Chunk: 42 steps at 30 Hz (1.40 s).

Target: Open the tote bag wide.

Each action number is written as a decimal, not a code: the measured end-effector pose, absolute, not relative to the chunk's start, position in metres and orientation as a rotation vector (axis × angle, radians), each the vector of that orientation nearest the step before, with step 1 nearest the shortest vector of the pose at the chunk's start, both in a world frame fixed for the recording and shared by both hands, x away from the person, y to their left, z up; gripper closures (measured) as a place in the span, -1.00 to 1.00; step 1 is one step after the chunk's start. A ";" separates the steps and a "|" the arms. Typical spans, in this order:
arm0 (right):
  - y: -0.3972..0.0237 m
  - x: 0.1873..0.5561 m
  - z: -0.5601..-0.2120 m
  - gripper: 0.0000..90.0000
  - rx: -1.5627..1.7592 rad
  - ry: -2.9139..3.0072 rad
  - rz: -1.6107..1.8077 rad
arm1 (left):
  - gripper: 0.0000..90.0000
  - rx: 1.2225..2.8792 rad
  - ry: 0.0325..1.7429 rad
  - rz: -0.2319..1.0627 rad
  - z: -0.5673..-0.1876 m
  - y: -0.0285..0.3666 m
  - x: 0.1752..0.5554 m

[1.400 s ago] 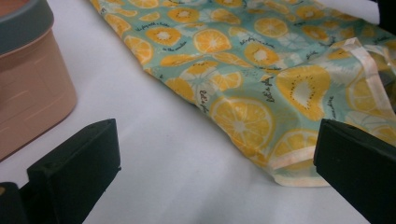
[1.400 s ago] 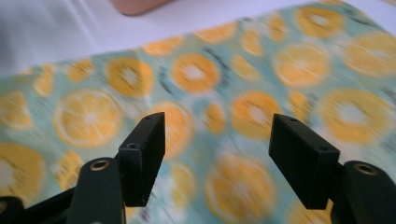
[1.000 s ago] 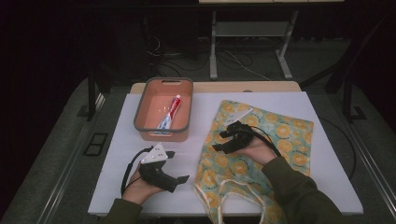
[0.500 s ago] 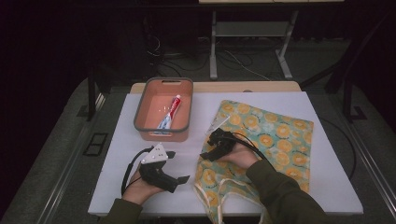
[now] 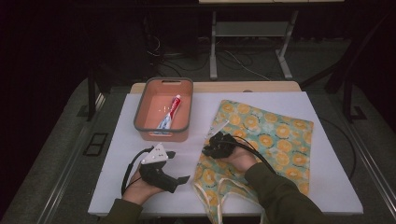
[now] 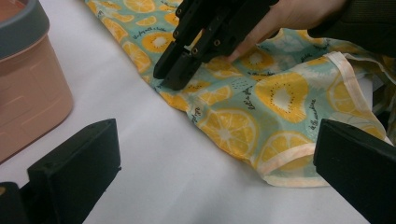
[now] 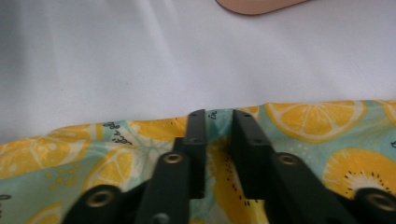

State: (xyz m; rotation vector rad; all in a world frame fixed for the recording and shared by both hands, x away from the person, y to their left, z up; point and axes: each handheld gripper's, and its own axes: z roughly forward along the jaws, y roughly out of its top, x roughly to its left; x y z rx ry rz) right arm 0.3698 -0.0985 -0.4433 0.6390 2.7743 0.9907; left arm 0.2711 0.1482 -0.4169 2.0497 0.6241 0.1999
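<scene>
Right tongs (image 5: 208,148) just pinched shut on bag (image 5: 261,140) edge near table's (image 5: 116,186) middle; left tongs (image 5: 180,165) gaping, idle. Thin bite, could slip off or drag both layers when lifted

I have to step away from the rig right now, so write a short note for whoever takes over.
Right gripper: jaws have just been closing, now pinched on the left edge of the fruit-print cloth bag, which lies flat on the white table.
Left gripper: open, holding nothing, resting beside the bag.
Toothpaste tube lies in the orange bin.
Done: bag edge gripped.
Left: probably lift the edge to open the bag; the tube is untouched.
</scene>
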 end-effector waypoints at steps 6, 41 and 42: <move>-0.099 0.368 -0.444 1.00 0.637 2.753 0.999 | -1.00 2.050 0.623 0.200 -0.417 0.148 0.271; -0.177 0.401 -0.390 -0.18 0.931 2.551 1.219 | -1.00 2.032 0.621 0.202 -0.416 0.149 0.270; -0.181 0.395 -0.389 -0.20 0.923 2.564 1.218 | -1.00 2.033 0.621 0.202 -0.416 0.149 0.270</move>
